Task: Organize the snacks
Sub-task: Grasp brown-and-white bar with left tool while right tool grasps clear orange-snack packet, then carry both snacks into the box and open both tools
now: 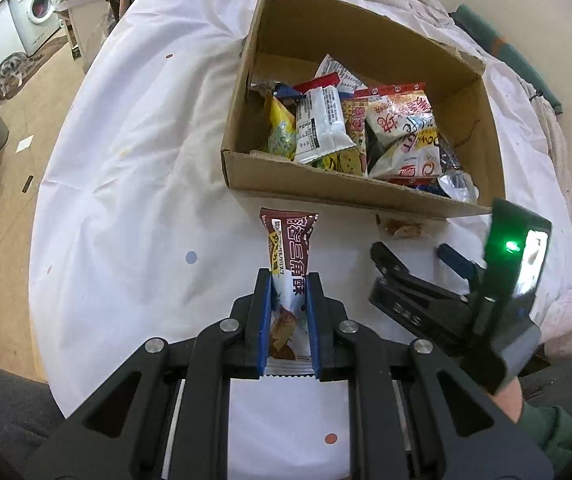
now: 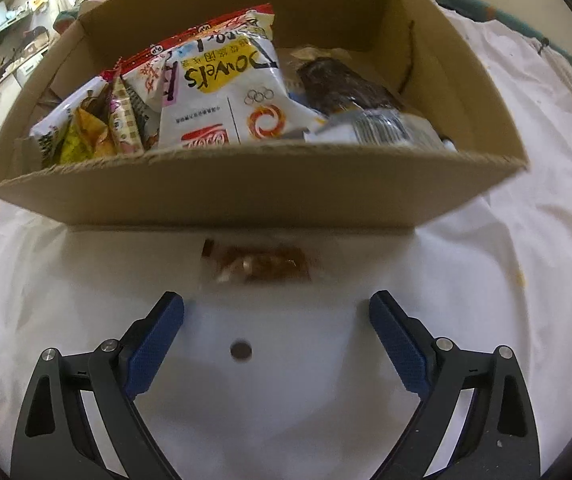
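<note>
Cloth: white sheet [image 1: 134,168] with scattered coloured dots covers the work surface; the cardboard box [image 1: 337,192] stands on it.
Box: open-topped, packed with snack packets; its near wall faces both cameras.
Biggest packet: white bag [image 2: 230,92] with "Dowels" in black on a yellow patch, upside down, an orange swirl logo and a red brand mark lower down; it leans against the near wall.
Other box contents: a white packet [image 1: 321,124] showing a black nutrition table, a yellow packet [image 1: 280,128], red-and-white bags with Chinese characters.
Right wrist view only: a dark brown packet [image 2: 345,84] at the box's right side, largely hidden in the left wrist view.
Left wrist view only: a washing machine [image 1: 36,12] far off at upper left.
Held snack: brown-and-white wrapper [image 1: 287,264] printed with large white Chinese characters, clear of the box, in front of its near wall.
Left gripper [image 1: 287,280]: clamped tight on that wrapper, blue pads pressing both sides.
Right gripper [image 2: 276,308]: fingers spread wide, nothing between them.
Loose snack: small clear packet of brown pieces [image 2: 258,262] on the cloth just before the box wall, blurred, ahead of the right fingertips.
</note>
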`<state>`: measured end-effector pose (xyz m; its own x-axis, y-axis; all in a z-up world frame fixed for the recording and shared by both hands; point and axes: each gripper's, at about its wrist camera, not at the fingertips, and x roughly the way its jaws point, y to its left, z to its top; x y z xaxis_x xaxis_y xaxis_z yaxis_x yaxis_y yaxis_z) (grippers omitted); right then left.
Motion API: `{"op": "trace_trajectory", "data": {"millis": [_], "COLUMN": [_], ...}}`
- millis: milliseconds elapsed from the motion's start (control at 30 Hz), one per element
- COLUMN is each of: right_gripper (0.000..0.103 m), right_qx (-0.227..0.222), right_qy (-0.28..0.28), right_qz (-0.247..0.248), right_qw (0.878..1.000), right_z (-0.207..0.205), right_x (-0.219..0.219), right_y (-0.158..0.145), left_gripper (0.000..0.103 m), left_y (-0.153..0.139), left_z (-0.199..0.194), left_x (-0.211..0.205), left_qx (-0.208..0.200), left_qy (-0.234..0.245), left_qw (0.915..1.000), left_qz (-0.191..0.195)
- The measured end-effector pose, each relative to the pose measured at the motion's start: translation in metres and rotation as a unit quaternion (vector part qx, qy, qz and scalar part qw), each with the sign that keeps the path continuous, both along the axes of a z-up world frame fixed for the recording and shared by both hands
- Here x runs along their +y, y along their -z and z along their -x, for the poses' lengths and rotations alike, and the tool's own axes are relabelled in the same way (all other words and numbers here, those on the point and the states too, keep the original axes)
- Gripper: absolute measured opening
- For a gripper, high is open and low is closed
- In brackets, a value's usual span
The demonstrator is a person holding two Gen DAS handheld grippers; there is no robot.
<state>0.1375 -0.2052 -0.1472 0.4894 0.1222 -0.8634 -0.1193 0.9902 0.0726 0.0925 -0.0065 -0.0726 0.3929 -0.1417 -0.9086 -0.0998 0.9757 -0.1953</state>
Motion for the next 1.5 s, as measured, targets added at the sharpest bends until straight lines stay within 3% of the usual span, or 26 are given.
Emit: {"op": "trace_trajectory", "data": {"millis": [367,500,733,1500], "right_gripper": [0.096,0.08,0.07,0.065], "right_qx": [-0.002,-0.006,-0.002,-0.008], "right_qy": [-0.007,-0.022,-0.036,-0.056], "right_qz": [0.007,0.004,-0.009,-0.036], "right_qw": [1.0,1.0,0.999,0.998], "right_z": [-0.03,-0.035,-0.031,0.044], "right_x": [0.007,0.014,0.045,0.044], "right_y": [0.003,-0.001,-0.004,-0.035], "left_gripper": [0.013,0.013,0.013,0.013], "left_y": [0.006,0.007,0.007,0.006], "left_z": [-0.002,-0.003,-0.003,-0.002], "left_x": [-0.003,0.001,-0.001,0.003], "left_qx": [0.006,0.008,0.006,-0.006], "left_qy": [0.0,-0.011,-0.012,-0.026], "left_qw": [1.0,0.9999,0.9999,0.9996], "left_qz": [0.0,0.003,0.003,-0.011]}}
